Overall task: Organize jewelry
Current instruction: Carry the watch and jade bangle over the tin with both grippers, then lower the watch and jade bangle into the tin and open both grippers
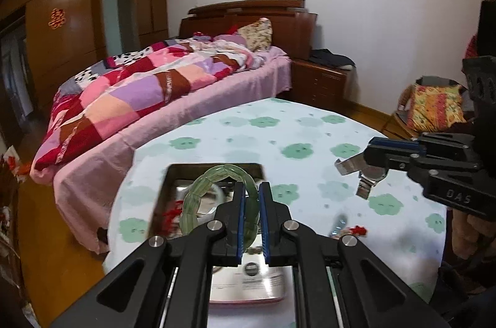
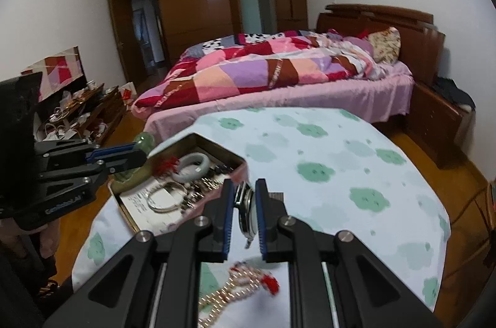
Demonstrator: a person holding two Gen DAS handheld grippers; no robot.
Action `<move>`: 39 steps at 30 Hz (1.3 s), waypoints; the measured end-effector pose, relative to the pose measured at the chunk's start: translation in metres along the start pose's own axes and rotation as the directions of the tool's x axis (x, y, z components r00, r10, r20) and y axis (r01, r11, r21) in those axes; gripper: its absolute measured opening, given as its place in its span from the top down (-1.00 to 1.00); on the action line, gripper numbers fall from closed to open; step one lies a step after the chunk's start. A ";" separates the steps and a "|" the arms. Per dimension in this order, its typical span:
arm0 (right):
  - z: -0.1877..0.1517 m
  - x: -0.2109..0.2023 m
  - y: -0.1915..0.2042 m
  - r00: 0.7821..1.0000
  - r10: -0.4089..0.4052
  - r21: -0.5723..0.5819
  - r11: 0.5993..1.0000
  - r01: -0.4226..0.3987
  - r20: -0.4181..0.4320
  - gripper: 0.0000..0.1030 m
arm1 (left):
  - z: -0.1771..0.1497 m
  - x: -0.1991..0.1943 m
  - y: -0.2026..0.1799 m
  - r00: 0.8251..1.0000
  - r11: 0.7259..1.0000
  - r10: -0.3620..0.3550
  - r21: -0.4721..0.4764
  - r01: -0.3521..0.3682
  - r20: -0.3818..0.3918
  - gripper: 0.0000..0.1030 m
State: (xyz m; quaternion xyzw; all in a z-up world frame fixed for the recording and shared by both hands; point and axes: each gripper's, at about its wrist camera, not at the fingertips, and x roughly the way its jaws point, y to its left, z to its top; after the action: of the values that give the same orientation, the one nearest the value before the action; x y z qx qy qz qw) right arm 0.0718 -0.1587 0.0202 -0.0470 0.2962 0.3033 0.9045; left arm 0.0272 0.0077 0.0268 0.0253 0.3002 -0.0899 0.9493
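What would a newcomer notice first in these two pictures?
First, the green bead bracelet clamped in the left gripper above the open metal tin of jewelry. Next, the silver wristwatch pinched in the right gripper over the cloud-print tablecloth. Behind, a bright patchwork quilt covers the bed.

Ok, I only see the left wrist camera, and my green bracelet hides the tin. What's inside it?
Observer: A pale bangle lies in the tin, beside a red tassel.
Child: Anything shiny in there?
Observer: Yes, a silver bangle lies on a printed paper, closer to the right hand-held gripper than the pale one.
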 end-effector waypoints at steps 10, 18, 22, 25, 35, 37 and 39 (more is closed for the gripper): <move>0.029 0.019 0.044 0.997 0.070 -0.097 0.993 -0.067 0.022 0.70 | -0.011 0.013 0.034 0.998 0.997 0.050 -0.061 -0.052 -0.038 0.85; 0.037 0.042 0.069 0.993 0.116 -0.135 0.984 -0.114 0.010 0.70 | -0.020 0.025 0.046 0.996 0.994 0.055 -0.087 -0.061 -0.071 0.85; 0.035 0.055 0.075 0.992 0.129 -0.139 0.982 -0.128 -0.007 0.70 | -0.024 0.031 0.049 0.995 0.994 0.056 -0.093 -0.064 -0.087 0.85; 0.030 0.065 0.076 0.990 0.139 -0.129 0.982 -0.141 -0.029 0.70 | -0.027 0.036 0.051 0.993 0.993 0.057 -0.096 -0.066 -0.099 0.85; 0.022 0.080 0.082 0.986 0.151 -0.114 0.981 -0.159 -0.077 0.70 | -0.034 0.047 0.055 0.990 0.992 0.057 -0.104 -0.071 -0.130 0.85; 0.020 0.082 0.083 0.985 0.150 -0.114 0.981 -0.159 -0.084 0.70 | -0.035 0.050 0.056 0.989 0.992 0.055 -0.108 -0.070 -0.137 0.85; 0.018 0.085 0.083 0.985 0.148 -0.113 0.981 -0.158 -0.093 0.70 | -0.037 0.052 0.058 0.988 0.991 0.053 -0.111 -0.069 -0.145 0.85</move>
State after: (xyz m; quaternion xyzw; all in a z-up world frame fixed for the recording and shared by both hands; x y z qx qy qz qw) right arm 0.0876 -0.0417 -0.0048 -0.0912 0.3181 0.3871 0.8606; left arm 0.0591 0.0598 -0.0341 -0.0143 0.3706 -0.0413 0.9278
